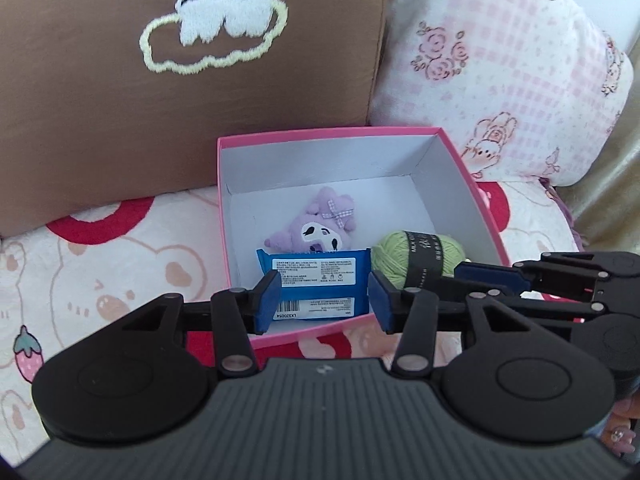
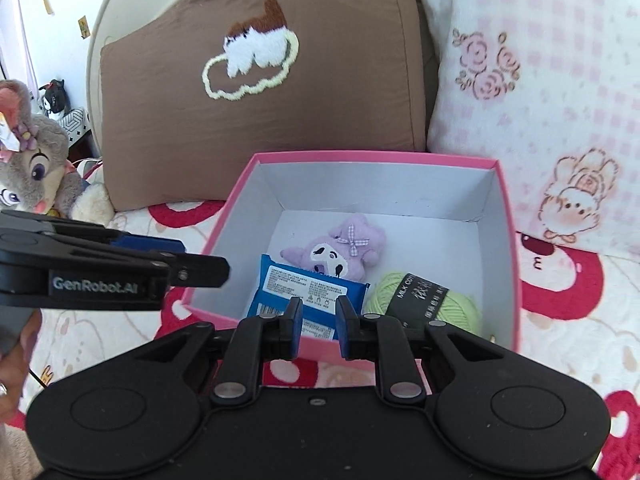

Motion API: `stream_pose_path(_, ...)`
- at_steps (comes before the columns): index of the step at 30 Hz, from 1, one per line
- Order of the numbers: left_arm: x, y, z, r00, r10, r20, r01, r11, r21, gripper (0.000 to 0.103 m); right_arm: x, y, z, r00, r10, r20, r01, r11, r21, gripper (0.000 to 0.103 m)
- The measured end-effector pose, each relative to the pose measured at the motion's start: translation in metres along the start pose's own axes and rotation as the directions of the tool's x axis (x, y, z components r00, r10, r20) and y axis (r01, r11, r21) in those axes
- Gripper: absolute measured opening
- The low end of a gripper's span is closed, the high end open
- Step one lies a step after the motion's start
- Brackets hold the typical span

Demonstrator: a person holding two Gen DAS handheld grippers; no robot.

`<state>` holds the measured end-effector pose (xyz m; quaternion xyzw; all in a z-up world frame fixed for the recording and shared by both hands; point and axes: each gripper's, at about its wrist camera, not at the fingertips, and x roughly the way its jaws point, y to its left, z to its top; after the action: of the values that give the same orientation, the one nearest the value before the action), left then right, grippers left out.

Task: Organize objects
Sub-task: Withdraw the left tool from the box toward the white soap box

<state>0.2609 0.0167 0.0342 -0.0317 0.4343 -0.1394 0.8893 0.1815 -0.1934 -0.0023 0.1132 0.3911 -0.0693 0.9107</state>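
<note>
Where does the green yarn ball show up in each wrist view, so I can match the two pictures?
Left wrist: green yarn ball right of centre, in the pink box's near right corner, beside the blue packet.
Right wrist: green yarn ball lower right of centre, same corner.
Shared landmark: the purple plush in the box.

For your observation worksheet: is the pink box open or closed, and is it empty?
Open and not empty. The pink box has no lid on it, and a purple plush, blue packet and green yarn ball lie inside.
</note>
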Motion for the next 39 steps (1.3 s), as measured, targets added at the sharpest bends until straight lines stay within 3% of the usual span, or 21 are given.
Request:
stream_pose_path(10,-0.058,-0.019,-0.002,0.998,-0.059,-0.033,0.060,0.998,0.030,0.048,-0.064,0.014,0.001,1.000,0.005,0.017,-0.005,0.999,-0.032,0.024)
stream_pose_path(14,-0.073,-0.028,-0.008,0.997,-0.061,-0.042,0.063,0.996,0.061,0.049,-0.085,0.023,-0.005,1.000,0.000,0.029,0.001,0.998,-0.062,0.030)
stream_pose_path(20,-0.085,-0.039,-0.026,0.994,-0.089,-0.068,0.095,0.990,0.103,0.056,-0.105,0.027,-0.027,0.999,0.012,0.038,-0.008,0.995,-0.097,0.034)
stream_pose_path(26,-0.086,-0.044,-0.041,0.989,-0.115,-0.091,0.126,0.984,0.125,0.060,-0.116,0.032,-0.052,0.999,0.007,0.051,0.002,0.984,-0.178,0.035)
stream_pose_path(29,-0.085,-0.047,-0.048,0.984,-0.143,-0.101,0.155,0.981,0.118,0.060,-0.117,0.033,-0.062,0.998,0.008,0.061,0.005,0.977,-0.212,0.041)
stream_pose_path(32,-0.082,-0.052,-0.055,0.984,-0.154,-0.090,0.165,0.978,0.129,0.060,-0.113,0.033,-0.071,0.997,0.032,0.068,-0.016,0.975,-0.222,0.047)
stream_pose_path(39,-0.061,-0.050,-0.078,0.976,-0.196,-0.098,0.203,0.977,0.069,0.061,-0.090,0.039,-0.093,0.995,0.087,0.045,-0.073,0.968,-0.241,0.049)
